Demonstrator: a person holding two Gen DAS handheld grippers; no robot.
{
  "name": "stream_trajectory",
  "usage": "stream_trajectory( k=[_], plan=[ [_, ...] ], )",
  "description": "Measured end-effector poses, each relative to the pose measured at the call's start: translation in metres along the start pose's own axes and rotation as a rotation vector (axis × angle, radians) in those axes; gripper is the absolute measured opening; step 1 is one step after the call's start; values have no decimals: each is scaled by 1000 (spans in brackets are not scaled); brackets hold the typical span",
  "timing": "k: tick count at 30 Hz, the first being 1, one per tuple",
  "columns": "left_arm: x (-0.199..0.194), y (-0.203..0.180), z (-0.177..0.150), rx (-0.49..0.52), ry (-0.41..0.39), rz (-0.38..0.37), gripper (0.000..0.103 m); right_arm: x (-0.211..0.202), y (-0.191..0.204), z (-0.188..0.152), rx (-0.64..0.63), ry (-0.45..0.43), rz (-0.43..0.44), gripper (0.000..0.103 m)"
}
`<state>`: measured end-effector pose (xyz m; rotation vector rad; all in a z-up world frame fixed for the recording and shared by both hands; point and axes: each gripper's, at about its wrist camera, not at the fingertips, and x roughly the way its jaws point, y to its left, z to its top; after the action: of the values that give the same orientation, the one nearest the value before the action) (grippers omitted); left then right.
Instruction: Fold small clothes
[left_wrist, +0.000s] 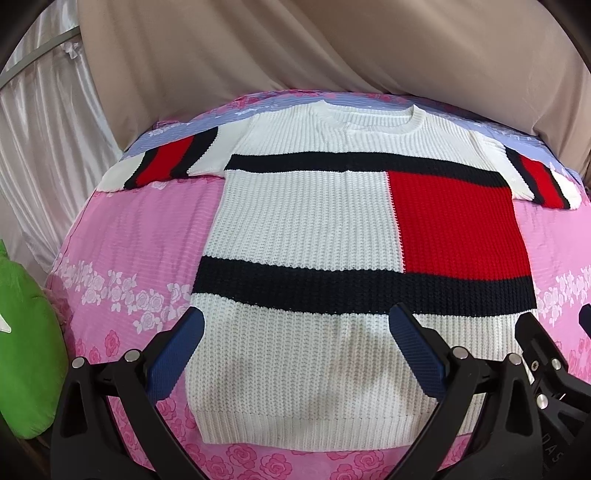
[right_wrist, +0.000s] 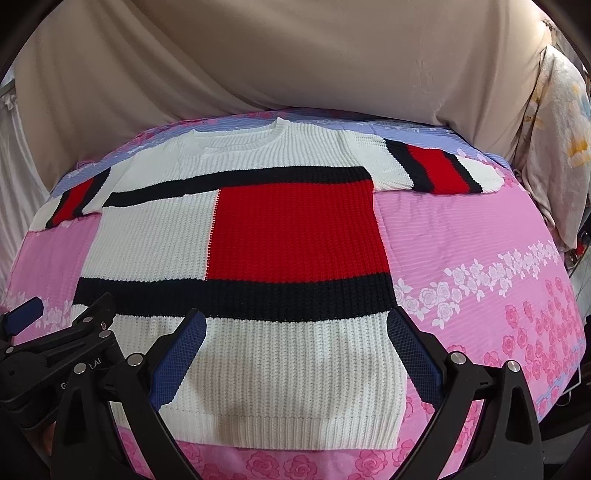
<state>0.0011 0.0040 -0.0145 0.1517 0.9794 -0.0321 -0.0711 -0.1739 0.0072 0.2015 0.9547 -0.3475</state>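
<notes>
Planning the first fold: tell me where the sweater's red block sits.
The red block fills the sweater's right chest half in both views, boxed between the two navy bands, ahead of the right gripper.

Green cushion (left_wrist: 26, 347) cut off at left edge.

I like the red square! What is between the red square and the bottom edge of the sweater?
A dark navy stripe, then plain white knit down to the hem. The right wrist view shows it best.
</notes>
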Motion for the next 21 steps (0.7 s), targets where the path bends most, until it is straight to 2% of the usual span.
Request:
stream_trajectory(
  k=[21],
  plan=[
    [-1, -3, -2, 2, 6, -1, 98, 0, -5, -5, 2, 10, -5, 97]
  ],
)
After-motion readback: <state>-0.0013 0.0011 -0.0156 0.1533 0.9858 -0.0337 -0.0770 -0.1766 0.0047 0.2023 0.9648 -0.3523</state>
